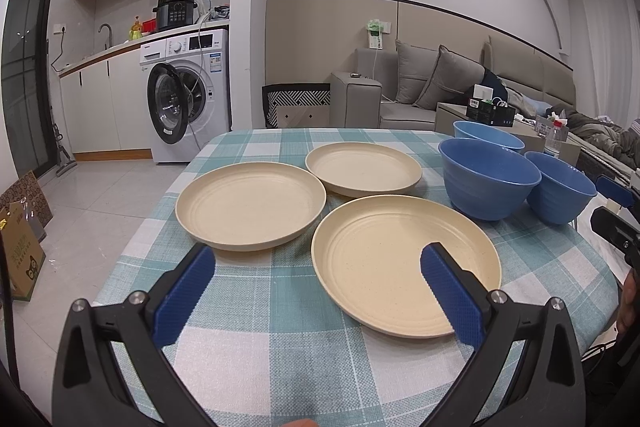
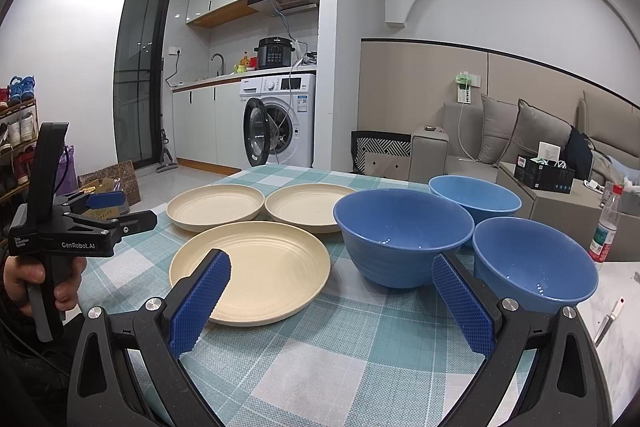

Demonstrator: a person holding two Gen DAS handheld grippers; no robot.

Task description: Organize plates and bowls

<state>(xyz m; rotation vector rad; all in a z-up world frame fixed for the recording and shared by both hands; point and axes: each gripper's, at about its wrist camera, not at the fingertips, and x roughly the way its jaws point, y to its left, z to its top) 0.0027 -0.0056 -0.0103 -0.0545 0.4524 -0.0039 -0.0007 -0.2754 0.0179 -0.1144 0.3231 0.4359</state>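
Note:
Three cream plates lie on the checked tablecloth: a near plate [image 1: 404, 263] [image 2: 256, 267], a left plate [image 1: 250, 205] [image 2: 214, 207] and a far plate [image 1: 362, 169] [image 2: 306, 207]. Three blue bowls stand to their right: a big middle bowl [image 1: 488, 183] [image 2: 402, 235], a far bowl [image 1: 486, 135] [image 2: 474, 197] and a right bowl [image 1: 560, 189] [image 2: 534, 263]. My left gripper [image 1: 318, 255] is open above the near edge of the table, its right finger over the near plate. My right gripper [image 2: 332, 263] is open, empty, in front of the middle bowl. The left gripper's body [image 2: 80, 223] also shows in the right wrist view, held by a hand.
The table [image 1: 280, 347] has a teal and white checked cloth. A water bottle [image 2: 608, 223] stands off the table's right side. A washing machine [image 1: 188, 95] with its door open, a sofa [image 1: 432, 87] and cardboard boxes [image 1: 20, 247] surround the table.

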